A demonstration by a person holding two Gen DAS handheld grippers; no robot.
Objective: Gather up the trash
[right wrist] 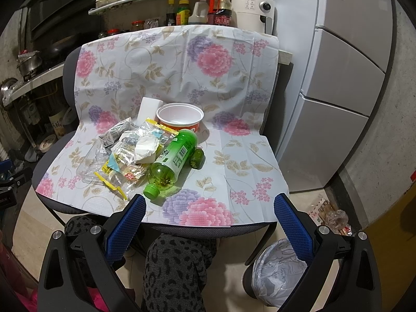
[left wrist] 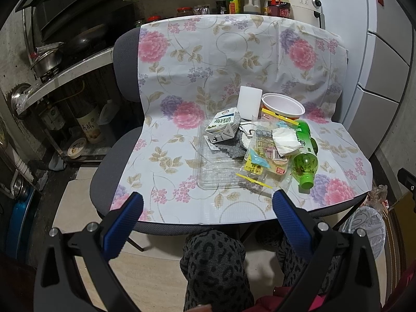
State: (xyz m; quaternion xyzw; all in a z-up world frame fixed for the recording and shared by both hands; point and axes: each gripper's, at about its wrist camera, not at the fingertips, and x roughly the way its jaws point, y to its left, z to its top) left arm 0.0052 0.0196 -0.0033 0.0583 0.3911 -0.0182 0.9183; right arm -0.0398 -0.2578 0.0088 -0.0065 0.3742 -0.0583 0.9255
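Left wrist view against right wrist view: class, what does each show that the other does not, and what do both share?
Left wrist only: the milk carton's printed front and the dark grey cloth.

Right wrist only: the small green object beside the green bottle, and the lined bin in full.

Both: floral cover, noodle bowl, open hand-held gripper.

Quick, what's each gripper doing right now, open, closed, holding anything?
Left gripper: open, holding nothing, short of the trash pile.
Right gripper: open, holding nothing, just short of the green bottle.
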